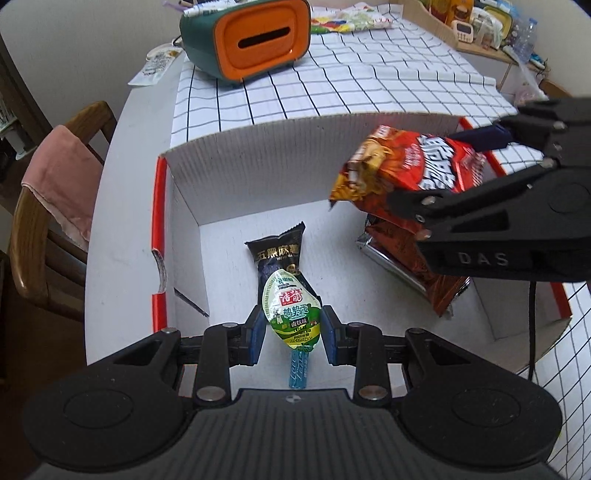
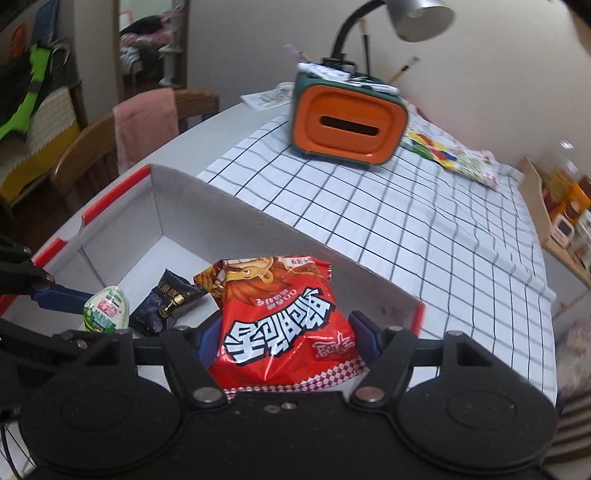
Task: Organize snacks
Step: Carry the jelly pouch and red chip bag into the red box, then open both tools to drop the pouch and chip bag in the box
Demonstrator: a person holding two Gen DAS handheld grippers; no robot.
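Observation:
A white cardboard box [image 1: 295, 166] with red edges lies open on the table. My left gripper [image 1: 293, 326] hangs over it, shut on a green-and-white snack packet [image 1: 290, 314]. Under that packet, a black snack packet [image 1: 275, 254] lies on the box floor. My right gripper [image 1: 443, 170] comes in from the right, shut on a red snack bag [image 1: 417, 166], above another red-brown bag [image 1: 402, 254] lying in the box. In the right wrist view the red bag [image 2: 284, 325] sits between the blue pads [image 2: 208, 341] of the right gripper [image 2: 288, 338]. The left gripper [image 2: 85, 317] and its green packet [image 2: 107, 308] are at the left.
An orange-and-green tissue box [image 1: 255, 37] stands on the checked tablecloth [image 1: 369, 74] behind the cardboard box, with a colourful bag [image 1: 347, 20] beyond it. A wooden chair with a pink cloth [image 1: 59, 177] stands left of the table. A shelf of jars [image 2: 565, 206] is at the right.

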